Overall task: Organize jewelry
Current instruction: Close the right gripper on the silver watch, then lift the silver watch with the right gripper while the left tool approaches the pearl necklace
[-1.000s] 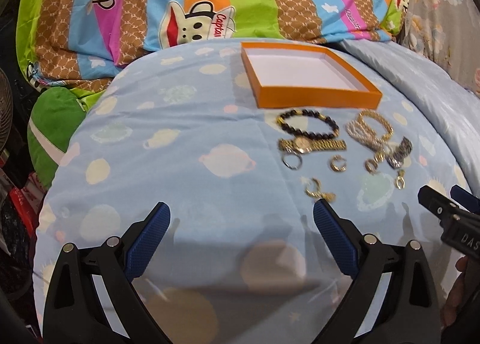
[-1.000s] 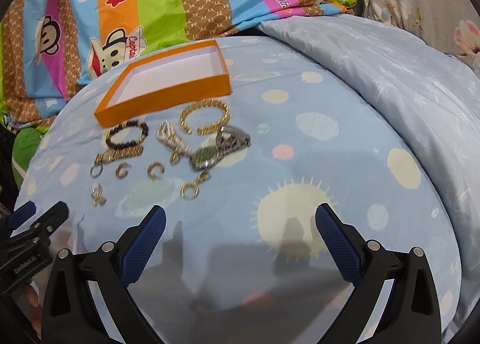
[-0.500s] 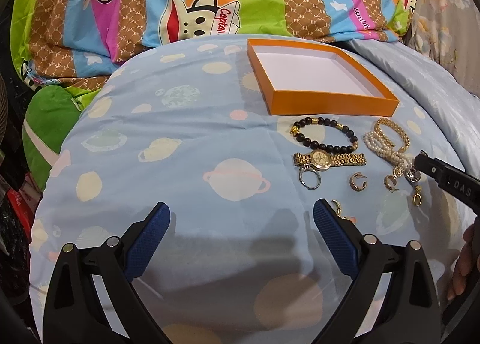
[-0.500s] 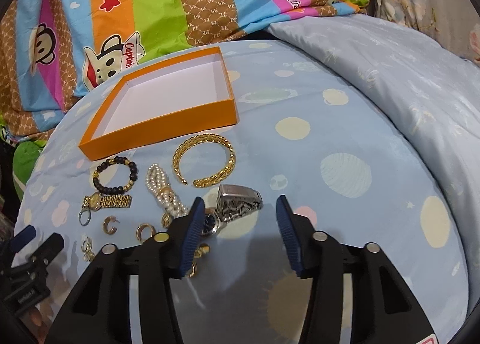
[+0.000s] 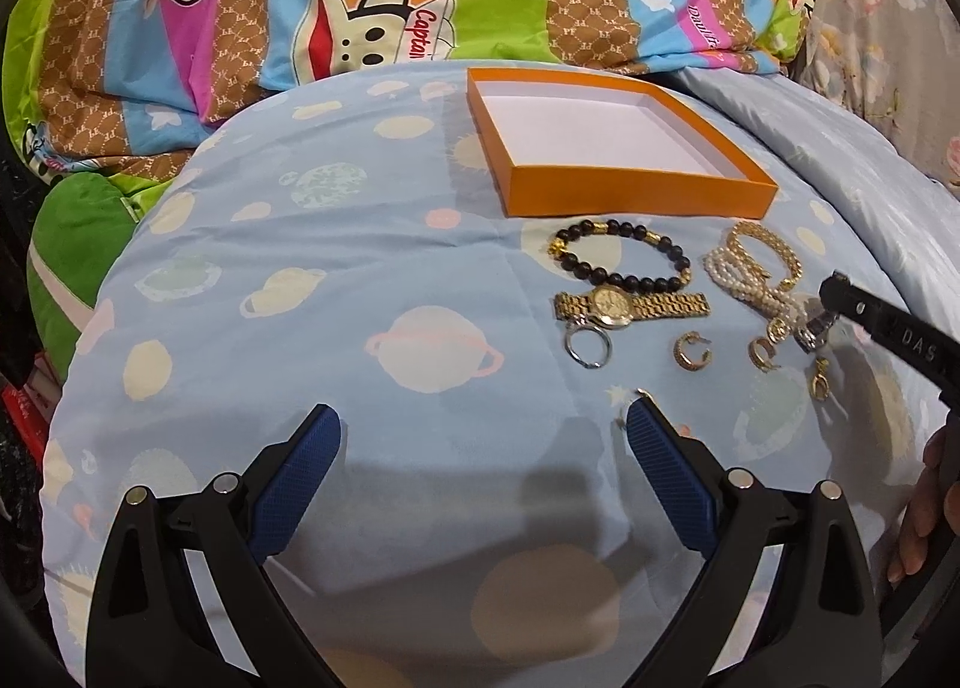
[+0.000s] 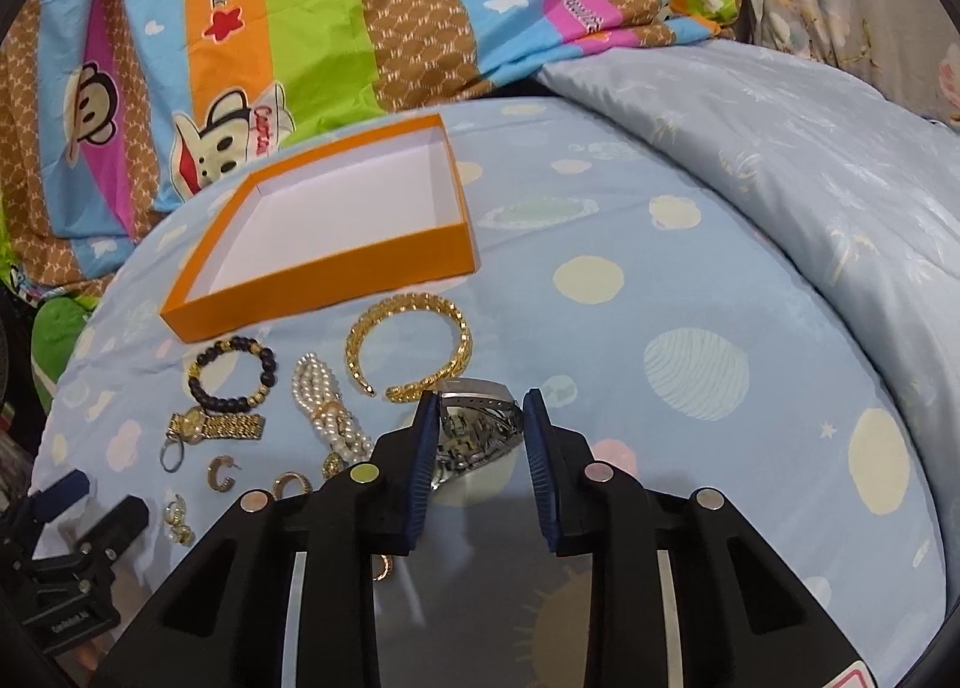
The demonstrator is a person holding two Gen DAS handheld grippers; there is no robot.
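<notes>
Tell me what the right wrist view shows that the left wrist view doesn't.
Only the right wrist view shows the right gripper closing around the silver watch, and the gold cuff bracelet in full. Only the left wrist view shows the left gripper wide open over bare bedspread. Both show the empty orange box, black bead bracelet, gold watch and pearls.

Right tool (image 6: 477,412) pads straddle silver watch (image 6: 474,436), beside gold bangle (image 6: 411,343); orange tray (image 6: 336,268) behind.
</notes>
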